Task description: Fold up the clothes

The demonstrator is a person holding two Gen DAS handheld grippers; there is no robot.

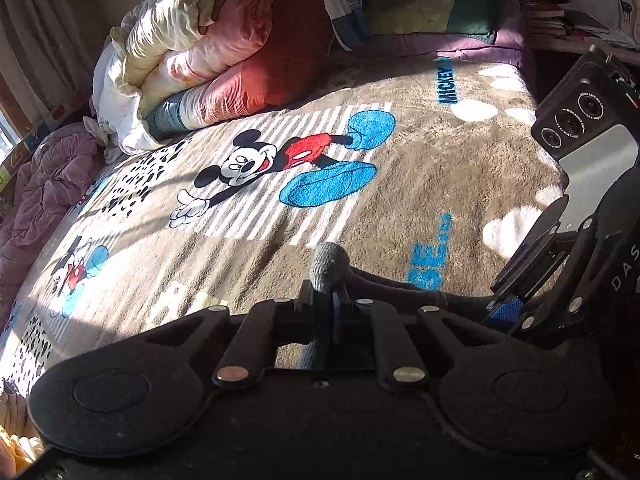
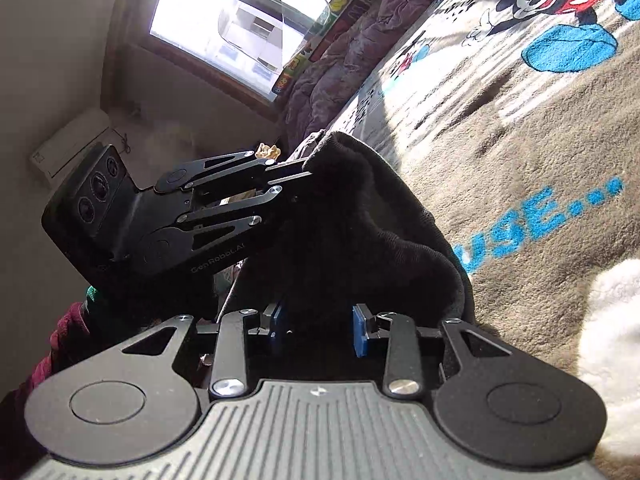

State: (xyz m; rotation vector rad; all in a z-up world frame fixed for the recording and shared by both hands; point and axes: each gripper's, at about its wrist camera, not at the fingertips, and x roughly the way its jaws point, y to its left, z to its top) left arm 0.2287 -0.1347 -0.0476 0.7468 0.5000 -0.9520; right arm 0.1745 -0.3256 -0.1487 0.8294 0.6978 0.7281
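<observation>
A dark grey knitted garment hangs over the Mickey Mouse blanket on the bed. In the left wrist view my left gripper is shut on a bunched end of the garment, which stretches right toward my right gripper. In the right wrist view my right gripper has its blue pads apart, with the dark cloth draped between and ahead of them. My left gripper shows there too, pinching the cloth's far edge.
A pile of rolled quilts and pillows lies at the head of the bed. A crumpled purple cover runs along the window side. A window is behind. Books sit at the far right.
</observation>
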